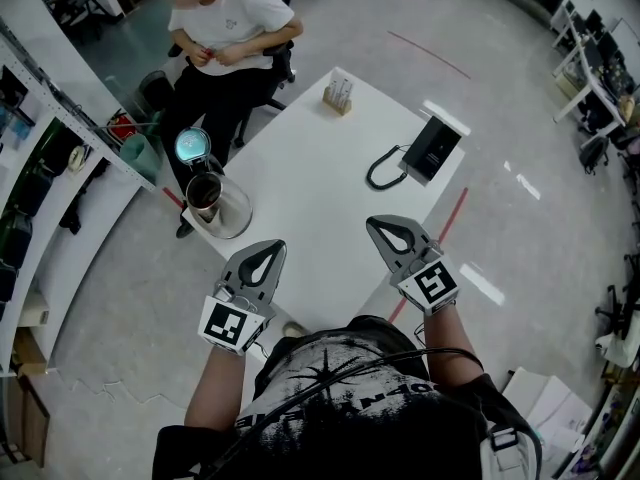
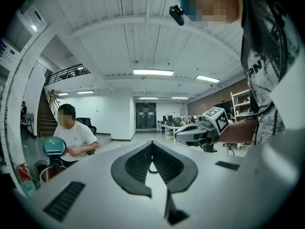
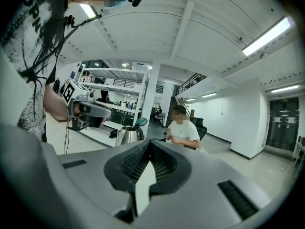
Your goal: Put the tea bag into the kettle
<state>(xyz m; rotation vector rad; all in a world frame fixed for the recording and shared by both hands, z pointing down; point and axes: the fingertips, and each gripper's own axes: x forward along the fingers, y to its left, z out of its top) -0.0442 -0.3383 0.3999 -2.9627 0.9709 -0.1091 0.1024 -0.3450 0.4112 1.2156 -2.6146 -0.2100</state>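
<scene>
A glass kettle [image 1: 218,206] with its teal lid [image 1: 192,146] flipped up stands at the white table's left edge. At the far end sits a small holder with upright packets [image 1: 339,96], seemingly tea bags. My left gripper [image 1: 264,256] and right gripper [image 1: 390,230] hover over the near part of the table, side by side, both shut with nothing in them. The left gripper view shows the kettle [image 2: 47,171] low on the left and the right gripper [image 2: 193,131] beyond the shut jaws. The right gripper view shows the kettle [image 3: 126,135] and the left gripper [image 3: 91,111].
A black desk phone [image 1: 432,148] with a coiled cord lies at the table's [image 1: 320,198] right edge. A person in a white shirt [image 1: 235,18] sits on a chair past the far left corner. Shelving [image 1: 40,168] runs along the left wall.
</scene>
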